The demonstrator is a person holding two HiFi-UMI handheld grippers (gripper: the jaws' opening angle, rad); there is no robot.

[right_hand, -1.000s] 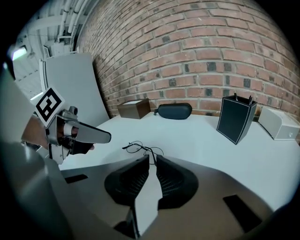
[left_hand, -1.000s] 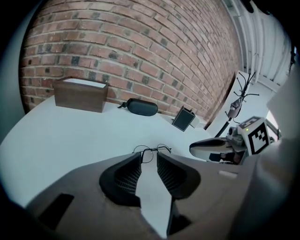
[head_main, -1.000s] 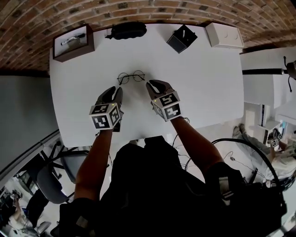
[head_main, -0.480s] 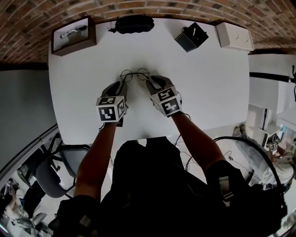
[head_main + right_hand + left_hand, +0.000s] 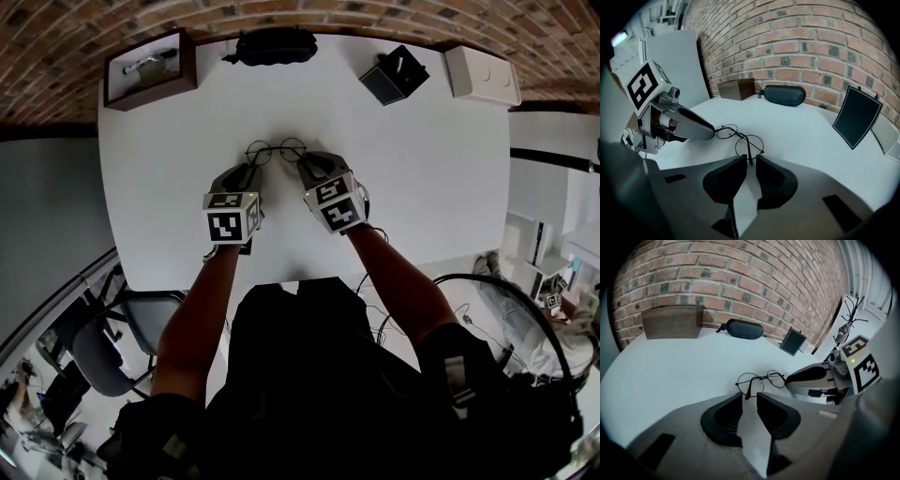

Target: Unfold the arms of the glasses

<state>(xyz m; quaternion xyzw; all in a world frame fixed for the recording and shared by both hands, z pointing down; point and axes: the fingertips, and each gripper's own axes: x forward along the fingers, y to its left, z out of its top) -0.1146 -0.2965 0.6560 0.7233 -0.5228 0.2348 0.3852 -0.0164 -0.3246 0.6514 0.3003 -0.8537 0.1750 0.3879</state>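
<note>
Thin round wire glasses [image 5: 276,150] lie on the white table [image 5: 422,178], arms folded. My left gripper [image 5: 247,175] sits just short of their left end. In the left gripper view its jaws [image 5: 749,397] stand a narrow gap apart, with the tip of one arm of the glasses [image 5: 759,380] at the mouth of the gap, untouched. My right gripper [image 5: 308,167] is at the right end. In the right gripper view its jaws [image 5: 749,160] are opening, and the other arm of the glasses [image 5: 742,140] runs between the tips without being pressed.
A black glasses case [image 5: 275,45] lies at the far edge by the brick wall. A wooden tray [image 5: 150,70] stands at the far left, a black box [image 5: 394,75] and a white box [image 5: 483,75] at the far right. An office chair [image 5: 103,356] stands beside the table.
Both grippers have come down and forward to the glasses, one at each end. The glasses have not moved on the table.
</note>
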